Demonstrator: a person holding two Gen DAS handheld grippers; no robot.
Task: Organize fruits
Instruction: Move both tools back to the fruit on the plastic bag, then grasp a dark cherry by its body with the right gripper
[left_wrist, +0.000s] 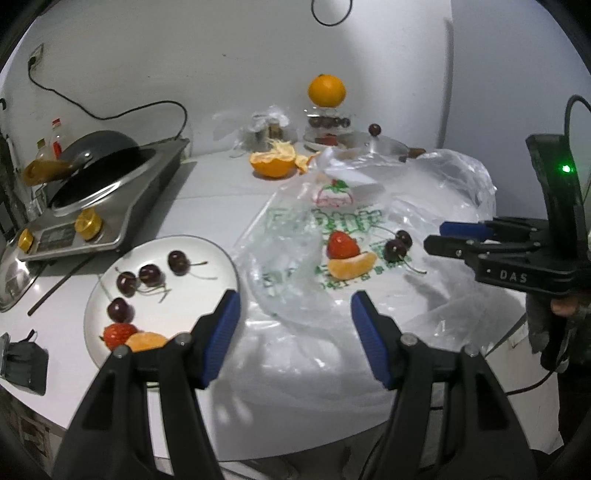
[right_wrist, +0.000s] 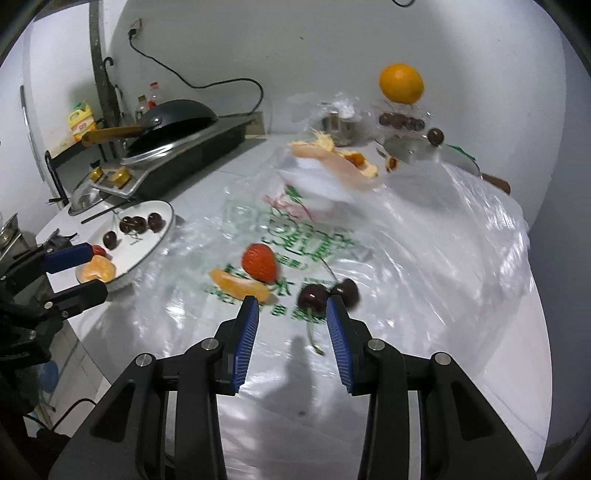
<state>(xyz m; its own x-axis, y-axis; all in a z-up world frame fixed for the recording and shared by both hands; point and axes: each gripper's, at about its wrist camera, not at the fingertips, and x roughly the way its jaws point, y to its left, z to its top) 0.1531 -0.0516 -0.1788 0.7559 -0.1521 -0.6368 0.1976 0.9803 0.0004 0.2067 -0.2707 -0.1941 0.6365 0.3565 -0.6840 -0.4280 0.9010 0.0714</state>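
Observation:
A white plate at the left holds several cherries, a strawberry and an orange segment; it also shows in the right wrist view. On the clear plastic bag lie a strawberry, an orange segment and two cherries. My left gripper is open and empty, between plate and bag. My right gripper is open and empty, just in front of the two cherries, beside the strawberry and segment.
A stove with a black pan stands at the back left. A half-peeled orange, a whole orange on a container of cherries, a pot lid and a wrapped jar stand at the back. A black object lies near the left edge.

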